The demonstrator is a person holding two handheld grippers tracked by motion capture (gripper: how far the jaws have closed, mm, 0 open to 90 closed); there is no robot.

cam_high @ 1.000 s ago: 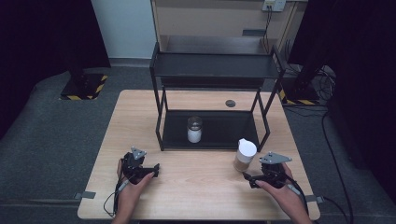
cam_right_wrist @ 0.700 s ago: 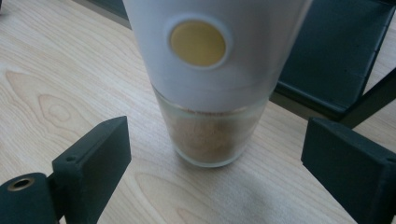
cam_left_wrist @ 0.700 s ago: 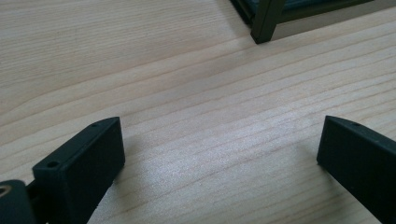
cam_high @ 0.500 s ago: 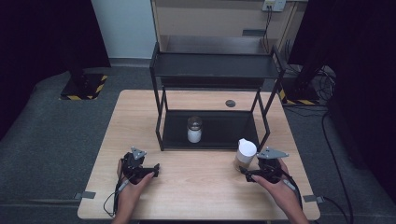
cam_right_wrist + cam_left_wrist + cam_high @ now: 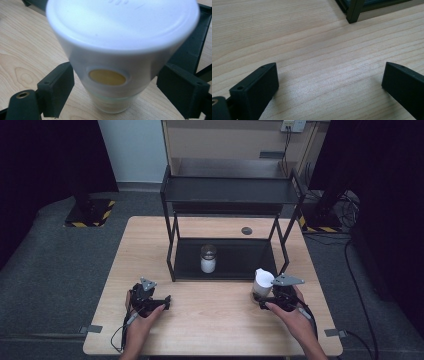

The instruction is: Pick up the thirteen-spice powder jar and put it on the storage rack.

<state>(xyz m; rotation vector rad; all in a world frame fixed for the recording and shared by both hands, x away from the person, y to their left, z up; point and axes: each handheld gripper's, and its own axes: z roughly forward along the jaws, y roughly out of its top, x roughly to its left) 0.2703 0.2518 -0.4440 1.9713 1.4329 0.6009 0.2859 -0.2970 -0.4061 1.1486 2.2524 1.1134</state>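
A white container with a wide white lid (image 5: 262, 281) stands on the wooden table (image 5: 210, 330) at the front right, just in front of the black rack. My right gripper (image 5: 262, 298) reaches around its lower part. In the right gripper view the container (image 5: 120, 57) shows a round yellow mark, and it stands between the jaws of my right gripper (image 5: 115, 87). Those jaws have just been closing; the left pad is at the wall, and a thin gap remains at the right pad. My left gripper (image 5: 166, 301) rests open on the table at the front left, and in its own view the left gripper (image 5: 329, 77) has bare wood between its jaws.
A black two-tier rack (image 5: 230, 195) stands at the middle back of the table. On its lower shelf is a glass jar (image 5: 208, 259) with white contents. A small dark disc (image 5: 246, 230) lies behind the rack. One rack foot (image 5: 353, 12) is ahead of the left gripper.
The right hand has moved a little left and forward, bringing its gripper up to and around the white container. The left hand has stayed in place.
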